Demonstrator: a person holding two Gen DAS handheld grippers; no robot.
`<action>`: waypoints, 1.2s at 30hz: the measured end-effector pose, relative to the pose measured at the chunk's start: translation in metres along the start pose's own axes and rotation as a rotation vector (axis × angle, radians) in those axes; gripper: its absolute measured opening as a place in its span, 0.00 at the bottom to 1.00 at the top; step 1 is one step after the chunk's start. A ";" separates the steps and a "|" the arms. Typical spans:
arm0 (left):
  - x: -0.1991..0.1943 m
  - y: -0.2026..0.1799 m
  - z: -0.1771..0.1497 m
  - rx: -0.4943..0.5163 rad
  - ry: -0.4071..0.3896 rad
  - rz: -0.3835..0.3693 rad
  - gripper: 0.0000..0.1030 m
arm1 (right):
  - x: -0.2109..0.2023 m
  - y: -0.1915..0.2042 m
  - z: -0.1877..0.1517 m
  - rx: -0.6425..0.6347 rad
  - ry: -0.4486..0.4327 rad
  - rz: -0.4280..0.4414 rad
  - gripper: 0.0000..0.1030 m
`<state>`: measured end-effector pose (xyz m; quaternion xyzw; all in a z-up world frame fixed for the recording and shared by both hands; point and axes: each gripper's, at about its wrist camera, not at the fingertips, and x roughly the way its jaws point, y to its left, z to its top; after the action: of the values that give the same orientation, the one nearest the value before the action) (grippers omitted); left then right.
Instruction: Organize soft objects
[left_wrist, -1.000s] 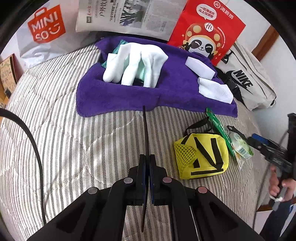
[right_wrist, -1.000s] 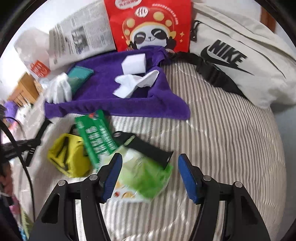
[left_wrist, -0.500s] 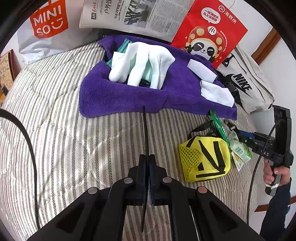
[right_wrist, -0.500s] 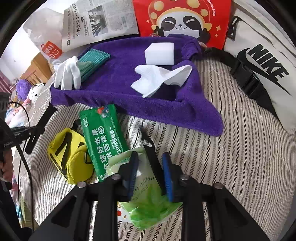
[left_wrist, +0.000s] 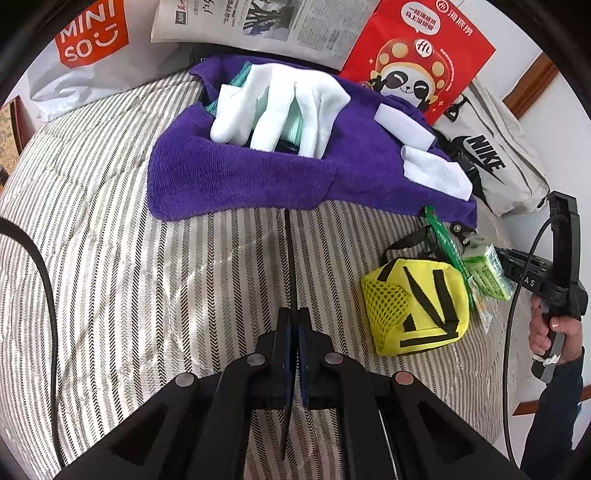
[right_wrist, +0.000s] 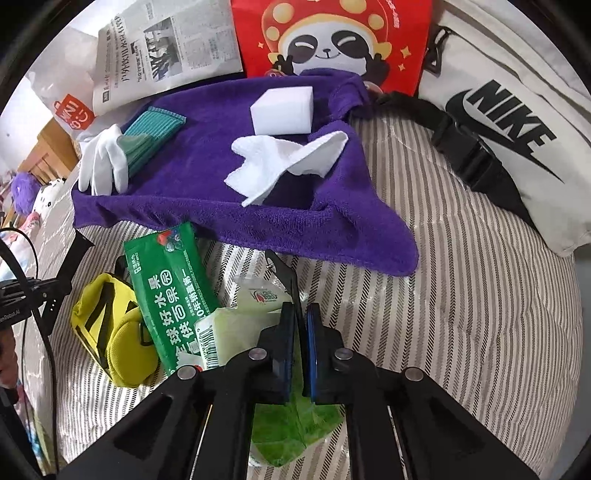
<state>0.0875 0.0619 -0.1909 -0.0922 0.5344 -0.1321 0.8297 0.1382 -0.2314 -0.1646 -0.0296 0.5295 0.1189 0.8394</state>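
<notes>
A purple towel (left_wrist: 240, 173) lies spread on the striped bed. On it rest a white glove (left_wrist: 280, 107), a teal cloth (right_wrist: 153, 129), a white sponge block (right_wrist: 282, 110) and a crumpled white cloth (right_wrist: 280, 162). Near the towel's front edge sit a yellow pouch (left_wrist: 417, 302), a dark green packet (right_wrist: 170, 288) and a light green packet (right_wrist: 243, 325). My right gripper (right_wrist: 301, 308) is shut on the light green packet's film. A black strap end (right_wrist: 277, 266) lies along its left finger. My left gripper (left_wrist: 293, 314) hangs over bare bedding, shut on a thin black strip (left_wrist: 288, 251) seen edge-on.
A red panda bag (right_wrist: 332, 37), a newspaper (left_wrist: 258, 22) and a white Miniso bag (left_wrist: 88, 37) line the back. A grey Nike bag (right_wrist: 498, 122) with a black buckle strap lies at the right. A person's hand (left_wrist: 554, 332) grips the right tool. Cables hang at the left.
The right jaws went from wide apart to pinched together on the light green packet, and that gripper moved in closer over it. The left gripper stayed shut and barely shifted.
</notes>
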 end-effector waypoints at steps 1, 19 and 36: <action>0.001 0.000 0.000 -0.001 0.002 -0.001 0.04 | 0.000 0.000 -0.002 -0.004 -0.008 0.000 0.09; -0.002 -0.005 -0.004 0.004 0.004 -0.008 0.04 | -0.040 -0.025 -0.027 0.108 -0.040 0.068 0.04; -0.005 -0.010 -0.010 0.005 0.011 -0.027 0.04 | -0.045 -0.046 -0.063 0.184 -0.020 0.149 0.04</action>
<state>0.0752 0.0536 -0.1879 -0.0966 0.5373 -0.1449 0.8252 0.0746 -0.2948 -0.1559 0.0881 0.5306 0.1323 0.8326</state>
